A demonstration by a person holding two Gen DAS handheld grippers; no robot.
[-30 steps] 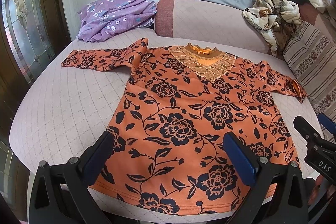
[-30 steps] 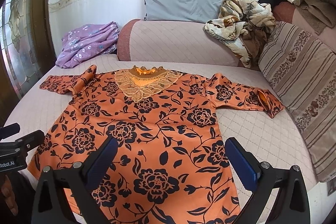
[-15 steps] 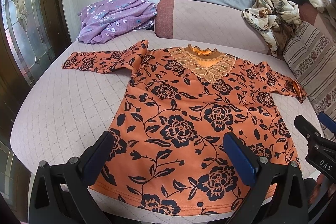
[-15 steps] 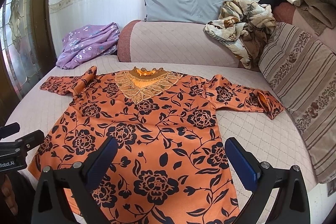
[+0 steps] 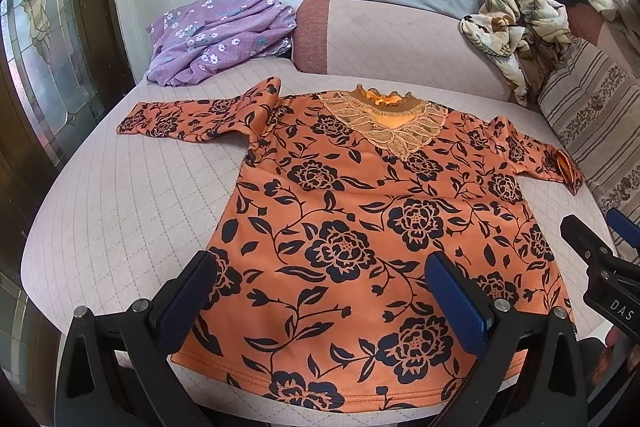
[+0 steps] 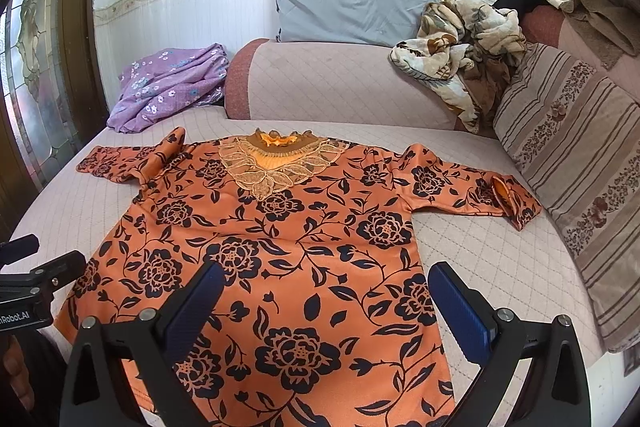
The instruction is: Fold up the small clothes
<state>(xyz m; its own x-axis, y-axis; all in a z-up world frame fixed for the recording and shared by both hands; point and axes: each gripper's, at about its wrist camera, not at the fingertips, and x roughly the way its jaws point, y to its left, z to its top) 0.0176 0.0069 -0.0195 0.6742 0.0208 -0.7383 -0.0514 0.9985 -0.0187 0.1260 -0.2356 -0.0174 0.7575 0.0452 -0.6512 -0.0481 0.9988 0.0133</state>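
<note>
The left gripper (image 5: pixel 324 297) hovers with its blue-padded fingers (image 5: pixel 456 301) spread wide over the hem of the orange floral blouse (image 5: pixel 360 227), holding nothing. The blouse lies flat, front up, on the quilted pale cushion (image 5: pixel 120 219), hem nearest the grippers, lace collar (image 5: pixel 384 123) pointing away toward the backrest (image 5: pixel 400 47); its long axis runs hem to collar, sleeves stretched out sideways. The knit looks soft, printed with dark roses and vines. The right gripper (image 6: pixel 324 301), fingers likewise wide apart and empty, hangs over the blouse's lower right half.
</note>
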